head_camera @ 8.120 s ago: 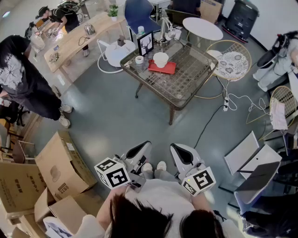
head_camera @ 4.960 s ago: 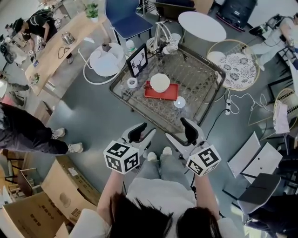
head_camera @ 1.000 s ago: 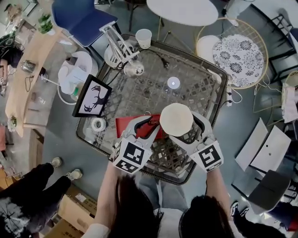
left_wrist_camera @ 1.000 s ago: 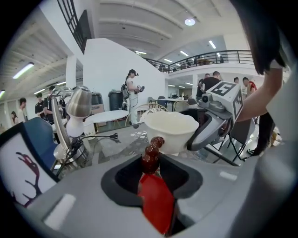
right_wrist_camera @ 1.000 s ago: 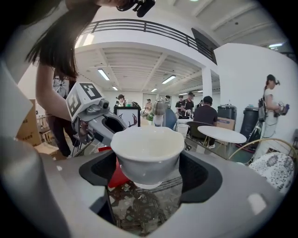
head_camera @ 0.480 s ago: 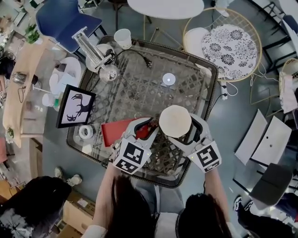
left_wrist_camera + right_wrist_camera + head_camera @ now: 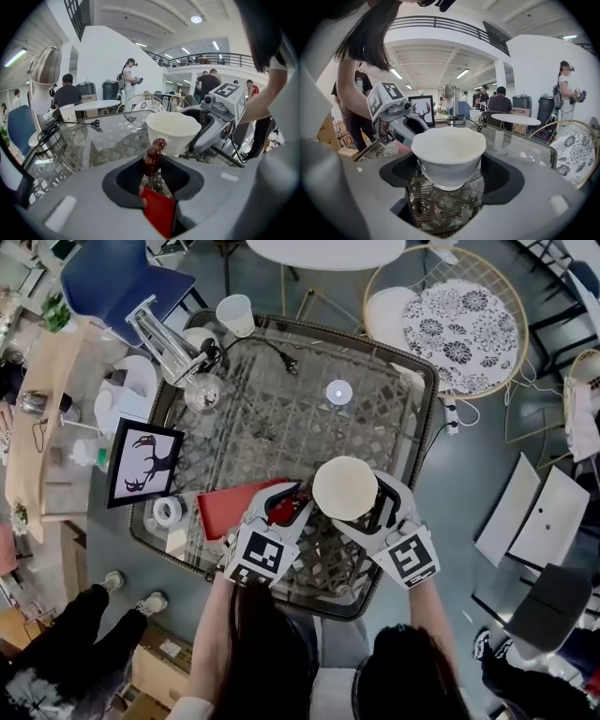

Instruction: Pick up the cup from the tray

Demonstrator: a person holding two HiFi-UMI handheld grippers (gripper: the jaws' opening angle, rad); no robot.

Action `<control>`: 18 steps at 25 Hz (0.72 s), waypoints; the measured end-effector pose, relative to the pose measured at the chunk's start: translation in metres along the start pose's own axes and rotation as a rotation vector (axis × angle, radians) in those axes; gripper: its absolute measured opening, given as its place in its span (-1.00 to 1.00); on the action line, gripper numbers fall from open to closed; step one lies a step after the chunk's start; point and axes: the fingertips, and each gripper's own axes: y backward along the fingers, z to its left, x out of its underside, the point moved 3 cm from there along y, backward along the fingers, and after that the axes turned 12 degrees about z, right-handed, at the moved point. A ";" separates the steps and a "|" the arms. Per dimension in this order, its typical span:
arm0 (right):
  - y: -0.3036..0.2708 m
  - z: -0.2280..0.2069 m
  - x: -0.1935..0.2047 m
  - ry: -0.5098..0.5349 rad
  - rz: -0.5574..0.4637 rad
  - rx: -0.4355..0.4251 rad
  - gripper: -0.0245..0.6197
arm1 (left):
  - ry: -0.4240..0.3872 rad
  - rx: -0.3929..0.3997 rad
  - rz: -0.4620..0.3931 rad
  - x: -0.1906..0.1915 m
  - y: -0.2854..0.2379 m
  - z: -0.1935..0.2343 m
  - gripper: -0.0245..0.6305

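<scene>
The white cup [image 7: 345,488] is off the red tray [image 7: 225,512] and hangs just above the glass table, to the tray's right. My right gripper [image 7: 349,501] is shut on it; in the right gripper view the cup [image 7: 448,152] fills the gap between the jaws, its foot above the glass. My left gripper [image 7: 281,507] is at the tray's right end, its jaws closed on the red tray edge [image 7: 159,215]. A short stack of dark red beads [image 7: 152,157] rises between those jaws. The cup [image 7: 172,133] shows just beyond them.
The glass-topped rattan table [image 7: 281,418] carries a framed deer picture [image 7: 142,465], a tape roll [image 7: 168,512], a metal lamp [image 7: 173,348], a paper cup [image 7: 234,313] and a small white disc [image 7: 338,391]. A round wicker chair [image 7: 464,324] stands behind, a person [image 7: 56,652] at lower left.
Seconds ago the cup stood on the tray and both grippers were empty. Over the last second the cup has stayed in the right gripper and drifted slightly toward the table's near edge.
</scene>
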 end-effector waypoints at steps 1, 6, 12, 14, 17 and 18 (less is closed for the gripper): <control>-0.001 -0.001 0.000 0.003 0.002 0.005 0.46 | -0.004 -0.003 0.000 -0.001 -0.001 0.001 -0.57; -0.001 0.000 0.001 0.001 0.002 0.005 0.46 | -0.008 -0.018 -0.011 -0.001 -0.001 0.000 -0.58; -0.002 0.002 -0.003 -0.044 -0.031 -0.020 0.49 | -0.012 -0.023 -0.013 0.001 -0.001 0.003 -0.57; 0.000 0.002 -0.001 -0.079 -0.043 -0.047 0.51 | -0.006 -0.021 0.002 0.004 -0.002 0.001 -0.57; 0.004 0.000 0.004 -0.144 -0.060 -0.070 0.57 | -0.006 -0.030 0.045 0.016 -0.003 0.001 -0.57; 0.007 -0.001 0.006 -0.145 -0.057 -0.056 0.57 | 0.001 -0.038 0.054 0.020 -0.001 0.001 -0.57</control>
